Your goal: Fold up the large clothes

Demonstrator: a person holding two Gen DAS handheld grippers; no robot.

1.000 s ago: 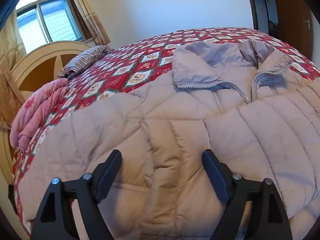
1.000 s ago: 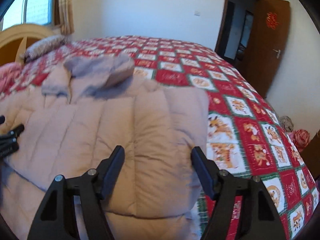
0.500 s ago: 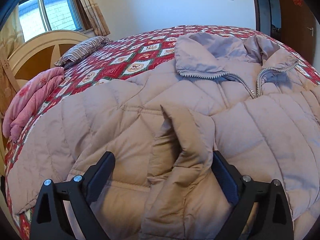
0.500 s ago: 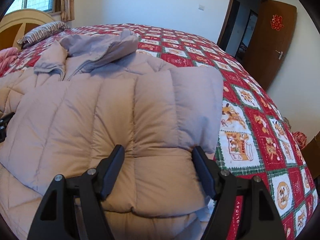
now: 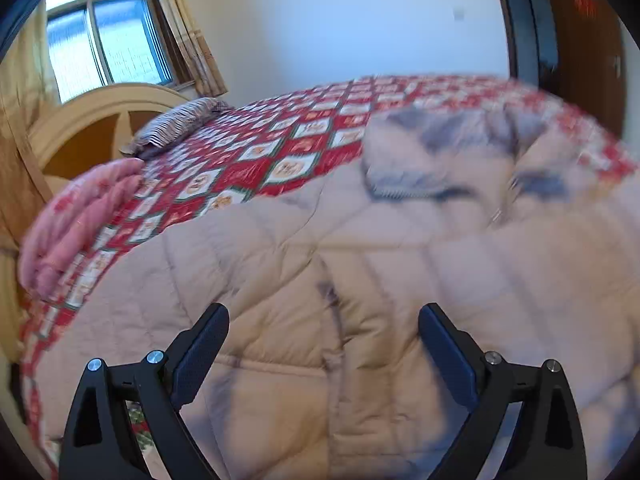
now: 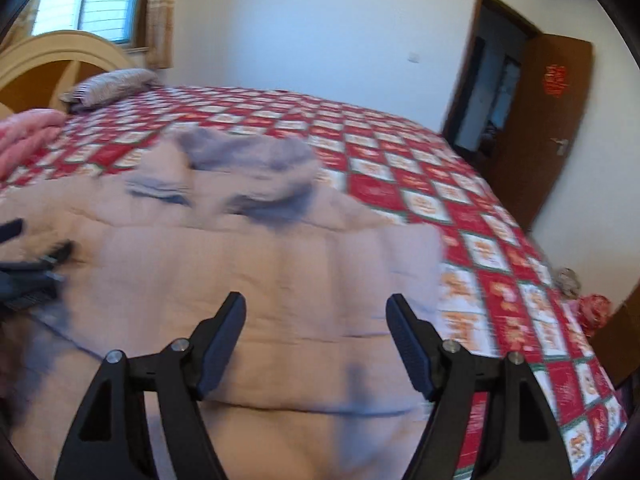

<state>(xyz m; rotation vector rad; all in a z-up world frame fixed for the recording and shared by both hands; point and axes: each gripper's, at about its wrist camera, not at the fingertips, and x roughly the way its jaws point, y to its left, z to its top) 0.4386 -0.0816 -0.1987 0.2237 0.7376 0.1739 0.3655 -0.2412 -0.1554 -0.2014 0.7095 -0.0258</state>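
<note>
Both tongs are spread wide and holding nothing: left tongs [image 5: 324, 320], right tongs [image 6: 316, 306], side by side.

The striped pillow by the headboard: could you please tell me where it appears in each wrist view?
Left wrist view: striped pillow sits upper left, below the window.
Right wrist view: striped pillow sits far upper left, beside the headboard.
Shared landmark: the pink folded blanket lies just in front of it.

Bed [image 6: 400, 184] covered by red-and-white patterned quilt [image 5: 280, 152]. Lying directly on it: beige padded jacket [image 6: 280, 272] spread flat across near side, striped pillow [image 5: 180, 124] by headboard, folded pink blanket [image 5: 80, 220] at left edge.
</note>
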